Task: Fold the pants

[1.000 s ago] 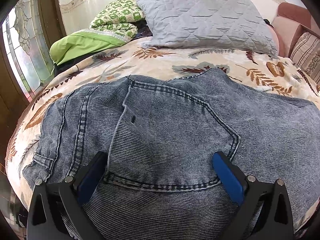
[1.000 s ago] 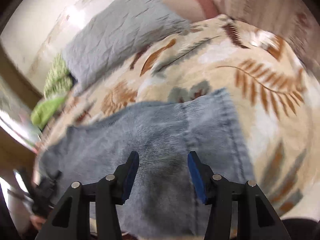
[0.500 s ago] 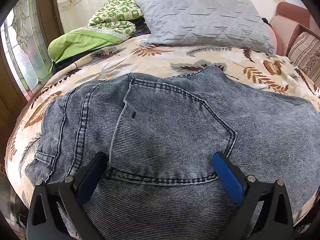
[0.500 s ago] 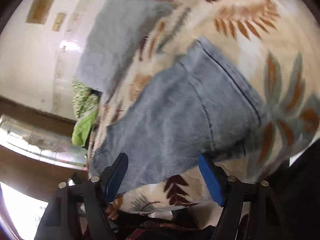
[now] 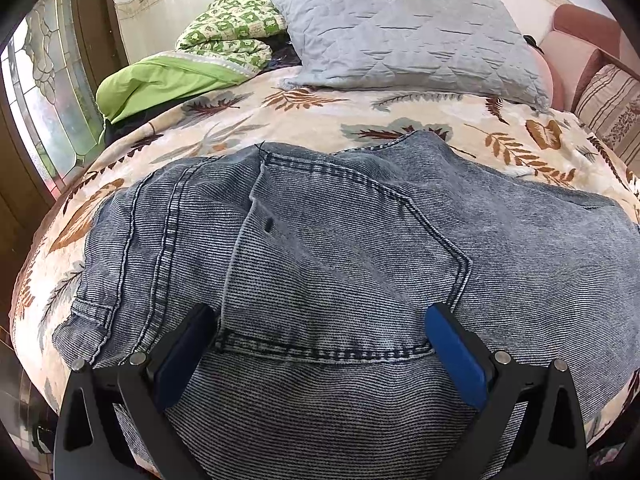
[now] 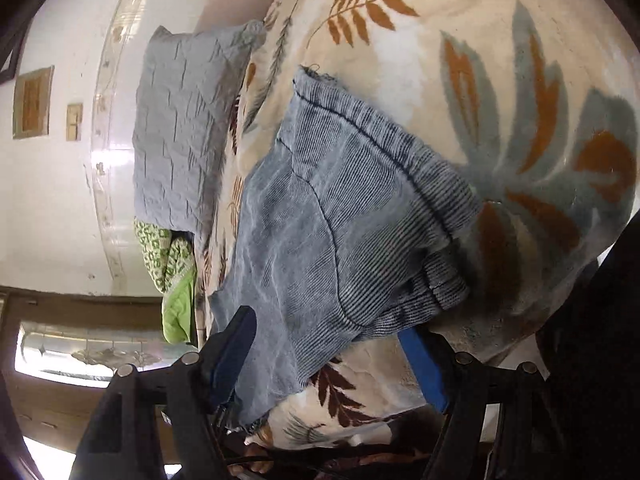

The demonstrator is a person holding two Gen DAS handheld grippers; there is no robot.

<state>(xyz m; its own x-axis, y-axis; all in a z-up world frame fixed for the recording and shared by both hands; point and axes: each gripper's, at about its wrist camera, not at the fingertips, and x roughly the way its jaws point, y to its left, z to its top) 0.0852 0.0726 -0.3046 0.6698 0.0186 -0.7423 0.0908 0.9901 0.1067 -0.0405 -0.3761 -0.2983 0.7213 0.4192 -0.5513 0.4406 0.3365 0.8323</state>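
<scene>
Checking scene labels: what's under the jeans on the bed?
The jeans lie on a cream leaf-print blanket, which shows on every side of them. Whatever lies beneath the denim itself is covered and cannot be seen.

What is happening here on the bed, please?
A person is folding the jeans on the leaf-patterned blanket with two handheld grippers. The left gripper is open over the back pocket. The right gripper is open at the hem end; neither grips the denim.

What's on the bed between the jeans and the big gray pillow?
Nothing, just bare leaf-print blanket between the jeans and the gray pillow. The left wrist view shows it best.
</scene>
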